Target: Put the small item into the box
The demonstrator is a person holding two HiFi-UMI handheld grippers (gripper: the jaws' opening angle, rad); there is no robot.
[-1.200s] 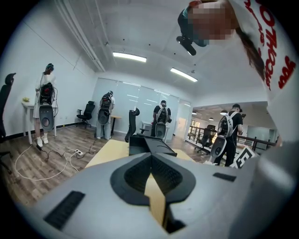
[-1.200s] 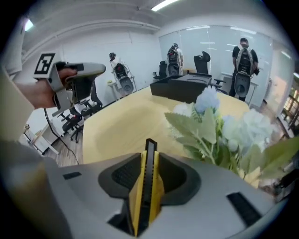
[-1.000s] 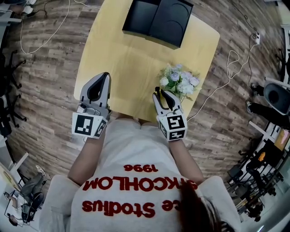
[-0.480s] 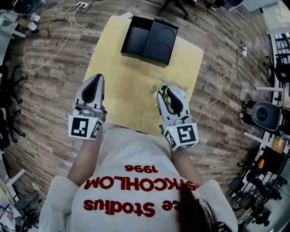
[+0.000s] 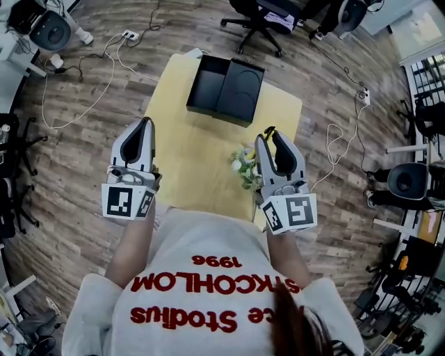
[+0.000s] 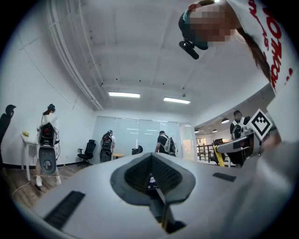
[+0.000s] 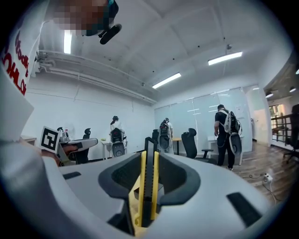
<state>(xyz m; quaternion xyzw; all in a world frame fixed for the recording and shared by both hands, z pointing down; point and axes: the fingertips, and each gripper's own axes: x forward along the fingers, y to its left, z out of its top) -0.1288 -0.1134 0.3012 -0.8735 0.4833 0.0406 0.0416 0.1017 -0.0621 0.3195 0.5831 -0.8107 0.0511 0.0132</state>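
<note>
A slim yellow-and-black item (image 7: 148, 186), much like a utility knife, stands upright between the jaws of my right gripper (image 7: 149, 142), which is shut on it. In the head view the right gripper (image 5: 270, 133) hangs high over the table's right edge, with the item's tip (image 5: 268, 130) poking out. An open black box (image 5: 208, 82) lies at the far end of the yellow table (image 5: 191, 149), its lid (image 5: 245, 92) beside it. My left gripper (image 5: 145, 122) hovers by the table's left edge, jaws together and empty; it (image 6: 152, 156) faces into the room.
A bunch of pale artificial flowers (image 5: 243, 165) sits on the table just left of the right gripper. Cables (image 5: 76, 90) trail over the wooden floor and office chairs (image 5: 261, 14) stand beyond the table. Several people (image 7: 226, 133) stand in the room.
Both grippers have risen and the table looks smaller and farther below. The right gripper, still holding the item, has shifted right, away from the flowers.
</note>
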